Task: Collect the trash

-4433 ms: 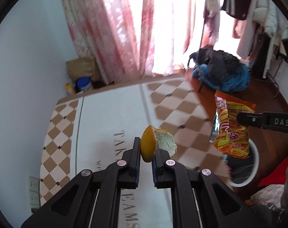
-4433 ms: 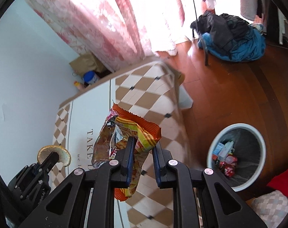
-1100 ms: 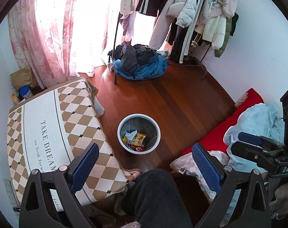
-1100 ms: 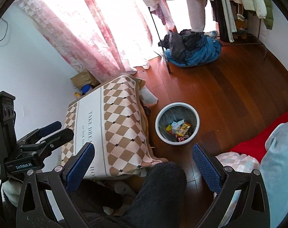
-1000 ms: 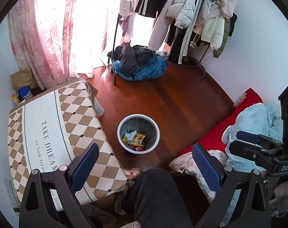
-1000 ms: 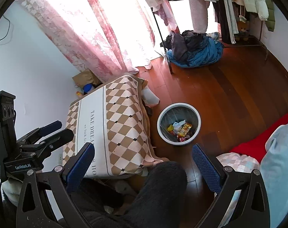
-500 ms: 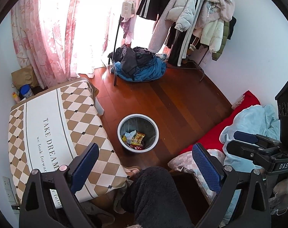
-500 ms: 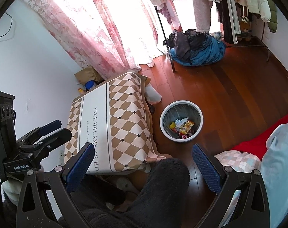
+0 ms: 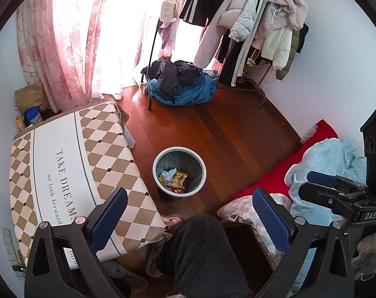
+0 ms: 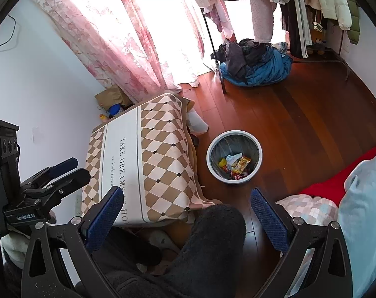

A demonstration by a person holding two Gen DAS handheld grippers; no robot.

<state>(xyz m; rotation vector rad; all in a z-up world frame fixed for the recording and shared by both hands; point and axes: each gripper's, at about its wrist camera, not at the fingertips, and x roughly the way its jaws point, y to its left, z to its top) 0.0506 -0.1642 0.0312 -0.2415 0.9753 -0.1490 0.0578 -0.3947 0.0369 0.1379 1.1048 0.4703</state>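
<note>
A grey round trash bin (image 9: pixel 179 149) (image 10: pixel 233 133) stands on the wooden floor beside the low table. Inside it lie an orange-yellow snack bag (image 9: pixel 179 177) (image 10: pixel 240 163), a yellow orange peel (image 10: pixel 222 162) and other wrappers. My left gripper (image 9: pixel 188 195) hangs high above the floor, open wide with nothing between its blue pads. My right gripper (image 10: pixel 186 191) is equally high, open and empty. Each gripper also shows from the side in the other's view, the right gripper (image 9: pixel 319 186) at the right edge and the left gripper (image 10: pixel 63 170) at the left edge.
A low table under a checkered cloth (image 9: pixel 63 164) (image 10: pixel 143 154) sits left of the bin. A person's dark fuzzy trouser leg (image 9: pixel 202 248) is below the grippers. Red bedding (image 9: pixel 274 173), a light blue blanket (image 9: pixel 331 159), a clothes pile (image 9: pixel 183 84) and a coat rack (image 9: pixel 250 24) lie to the right and behind.
Earlier my left gripper was shut on the orange peel and my right on the snack bag; both now lie in the bin and both grippers are open. Over the last second both views shift only slightly.
</note>
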